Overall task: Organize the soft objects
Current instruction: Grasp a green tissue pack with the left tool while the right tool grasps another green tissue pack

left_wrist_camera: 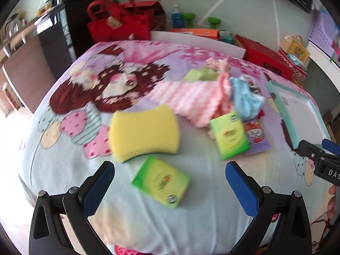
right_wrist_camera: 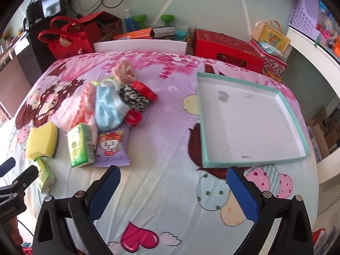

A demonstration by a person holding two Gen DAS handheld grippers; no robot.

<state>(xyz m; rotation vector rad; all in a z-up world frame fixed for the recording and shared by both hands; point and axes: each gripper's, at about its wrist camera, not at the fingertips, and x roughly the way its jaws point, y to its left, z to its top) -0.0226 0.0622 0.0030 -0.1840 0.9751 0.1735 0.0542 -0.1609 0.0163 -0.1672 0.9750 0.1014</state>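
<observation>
I have both grippers wide apart, nothing held. Left gripper (left_wrist_camera: pixel 170 179) hovers low over the bed, and the green tissue pack (left_wrist_camera: pixel 161 180) lies just ahead between its fingers, slightly toward the left finger, long axis running diagonal from near-right to far-left, so I judge a small wrist twist is needed to square up. Yellow sponge (left_wrist_camera: pixel 144 130) sits just beyond it, nearly touching its far corner, tight on that side, open sheet on the near and right sides. Second tissue pack (left_wrist_camera: pixel 230 136) stands off to the right by the pink cloth (left_wrist_camera: pixel 187 99) and blue sock bundle (left_wrist_camera: pixel 246 102). Right gripper (right_wrist_camera: pixel 173 186) is over bare bedsheet (right_wrist_camera: pixel 165 144), teal-rimmed tray (right_wrist_camera: pixel 295 116) empty, just ahead-right of it, near edge close to right finger. Left is clearly nearer the pack; the path to the tray runs rightward across open sheet
</observation>
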